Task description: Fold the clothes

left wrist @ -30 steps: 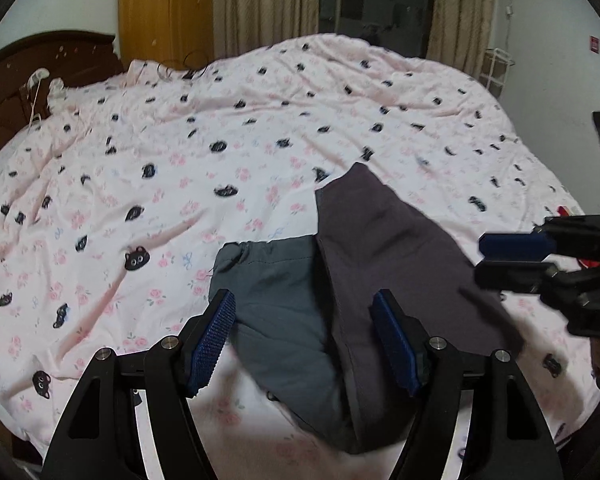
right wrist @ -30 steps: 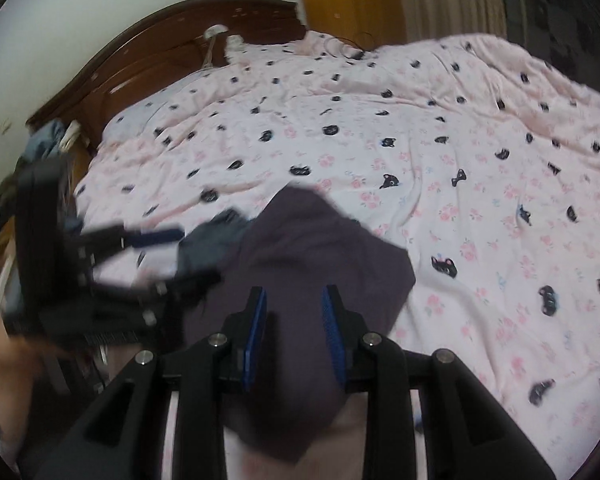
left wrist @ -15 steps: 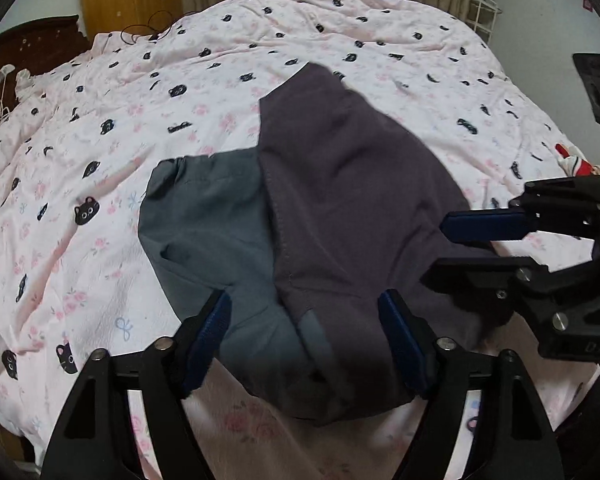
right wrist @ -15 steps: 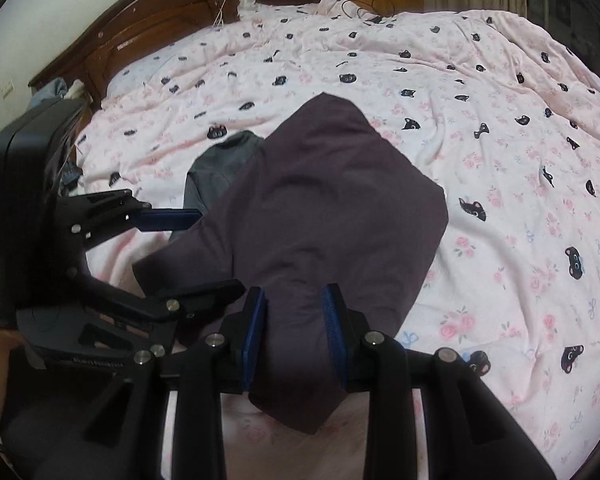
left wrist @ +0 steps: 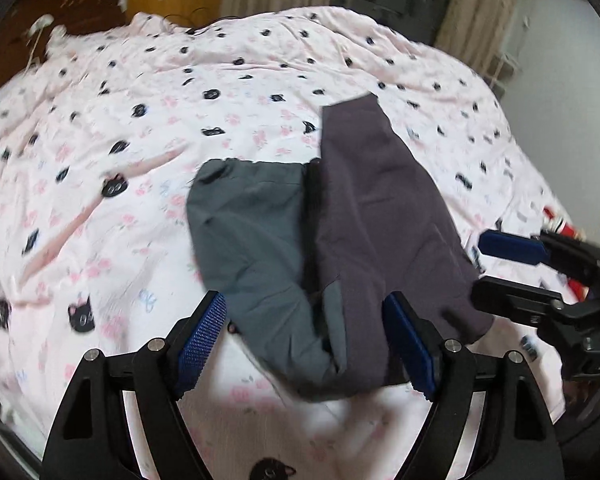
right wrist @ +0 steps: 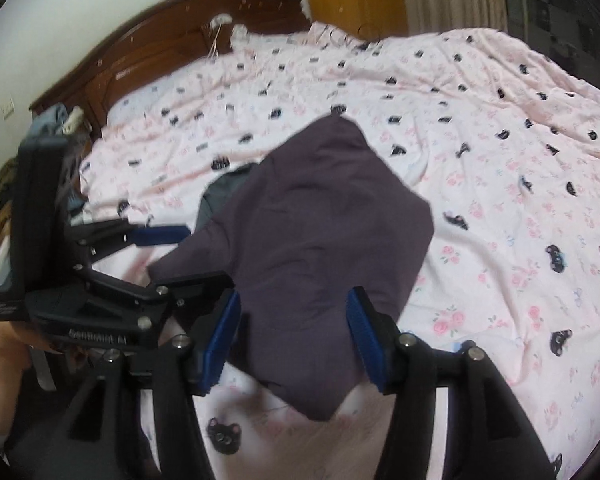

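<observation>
Presently, view by view:

Left wrist view, hand-held gripper: the left hand-held gripper (left wrist: 306,340) has its jaws apart and clamped on nothing; the log trend and the frame agree that they stand wide.
Left wrist view, garment position: the dark purple garment (left wrist: 380,216) lies flat on the bed (left wrist: 100,152) straight ahead of the fingers, its near hem between the two pads but not pressed by them.
Left wrist view, second garment: a grey garment (left wrist: 252,240) lies on the left-finger side, its right edge tucked under the purple one.
Left wrist view, other tool: the right hand-held gripper (left wrist: 496,264) sits off the right finger, at the purple garment's edge.

Right wrist view, hand-held gripper: the right hand-held gripper (right wrist: 292,336) is opening; cloth lies between the jaws, but the pads are clear of it.
Right wrist view, garment position: the purple garment spreads forward from the fingers, its near corner pointing back below the pads.
Right wrist view, other tool: the left hand-held gripper (right wrist: 172,256) is off the left finger.

Step in hand (judged): release after laying the purple garment down.
Procedure: let both sets of jaws clear the cloth fully before backing off, so the hem is not dragged. Regrip only a single layer at the edge, and keep the grey garment out of the fold.
</observation>
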Demonstrator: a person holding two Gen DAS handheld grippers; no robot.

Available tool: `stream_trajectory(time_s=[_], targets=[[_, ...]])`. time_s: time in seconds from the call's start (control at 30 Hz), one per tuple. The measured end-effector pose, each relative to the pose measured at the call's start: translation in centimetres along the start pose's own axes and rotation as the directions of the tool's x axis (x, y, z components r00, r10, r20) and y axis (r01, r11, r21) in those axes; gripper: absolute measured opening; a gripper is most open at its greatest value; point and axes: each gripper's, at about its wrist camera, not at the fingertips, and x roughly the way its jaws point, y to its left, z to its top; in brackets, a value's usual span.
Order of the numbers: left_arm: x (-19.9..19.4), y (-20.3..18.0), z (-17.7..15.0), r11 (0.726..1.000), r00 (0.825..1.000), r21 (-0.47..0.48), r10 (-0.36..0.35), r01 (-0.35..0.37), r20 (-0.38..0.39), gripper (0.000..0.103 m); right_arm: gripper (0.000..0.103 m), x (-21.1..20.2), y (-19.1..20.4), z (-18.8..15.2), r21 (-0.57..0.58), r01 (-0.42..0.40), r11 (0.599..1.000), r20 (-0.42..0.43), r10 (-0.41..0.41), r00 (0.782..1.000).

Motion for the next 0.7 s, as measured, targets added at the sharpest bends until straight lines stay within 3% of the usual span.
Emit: stream_trajectory(time_s=[0.23,0.37,0.5,0.7], targets=[[-1.8,-0.6,-1.0,0.996,0.997,-0.089,0.032,-0.026,0.063,0.078,0.068,-3.1,0.2,-0.6,0.067,0.013,0.998,0.051,-0.017,0.999],[-2.9,-2.0,-2.1,0.996,0.993,-0.076,0.063,-0.055,0.102,0.078,0.074,-4.2,0.5,-1.3,0.106,0.024,0.994,0.068,-0.032,0.997],[-3.7,-3.0,-2.8,0.994,0.985,-0.038,0.106,-0.102,0.139,0.078,0.075,-5.3,-0.4,-2.2,0.184,-0.018,0.983,0.086,0.002,0.996],[-4.0,-2.6,-3.7,0.992,0.983,-0.067,0.119,-0.111,0.142,0.079,0.075,-5.9,-2.0,-3.6,0.259,-0.039,0.965,0.082,0.018,0.996]])
